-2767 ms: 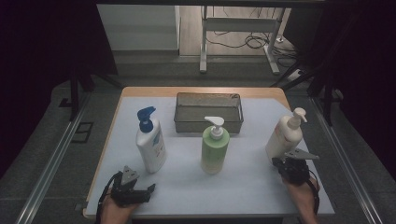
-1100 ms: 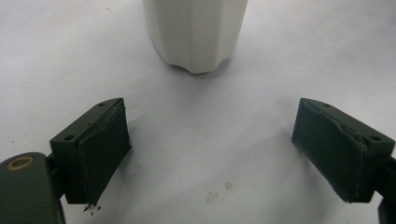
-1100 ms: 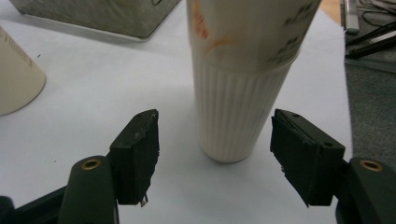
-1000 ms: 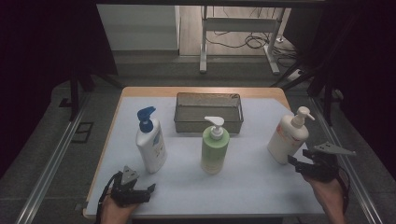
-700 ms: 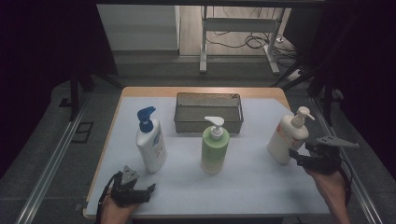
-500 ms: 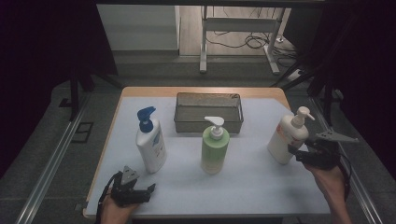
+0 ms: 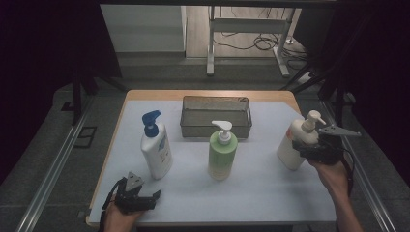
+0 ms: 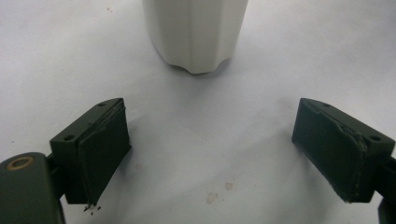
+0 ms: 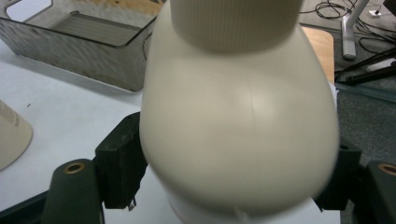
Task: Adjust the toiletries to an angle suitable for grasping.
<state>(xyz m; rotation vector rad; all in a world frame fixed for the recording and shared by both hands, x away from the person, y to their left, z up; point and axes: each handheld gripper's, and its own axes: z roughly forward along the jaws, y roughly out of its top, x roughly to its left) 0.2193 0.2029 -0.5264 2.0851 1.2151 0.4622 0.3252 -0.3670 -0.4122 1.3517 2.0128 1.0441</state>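
The right gripper (image 7: 309,145) has its jaws set either side of the cream pump bottle (image 7: 296,142), one at each flank of its rounded shoulder; in the right gripper view the bottle (image 9: 238,121) bulges between them, and the jaws have just been opening, so whether the pads press on it I cannot tell. That bottle stands near the right edge of the worktop (image 7: 270,193), leaning a little, with the person's right hand (image 7: 333,176) reaching in over that edge and dark floor just beyond. Toward the middle, the green pump bottle (image 7: 222,152) stands upright, well apart from the cream one, with a bare stretch of worktop between them. Behind it the metal mesh basket (image 7: 216,126) sits near the far edge, its front wall just behind the green bottle's pump. The white bottle with a blue pump (image 7: 155,147) stands upright on the left side, clear of both the green bottle and the left edge. The left gripper (image 7: 145,199) rests at the front left corner, its jaws released and spread wide with nothing between them; in the left gripper view bare worktop (image 8: 196,154) lies between the jaws and the base of a white bottle (image 8: 195,32) stands just ahead.
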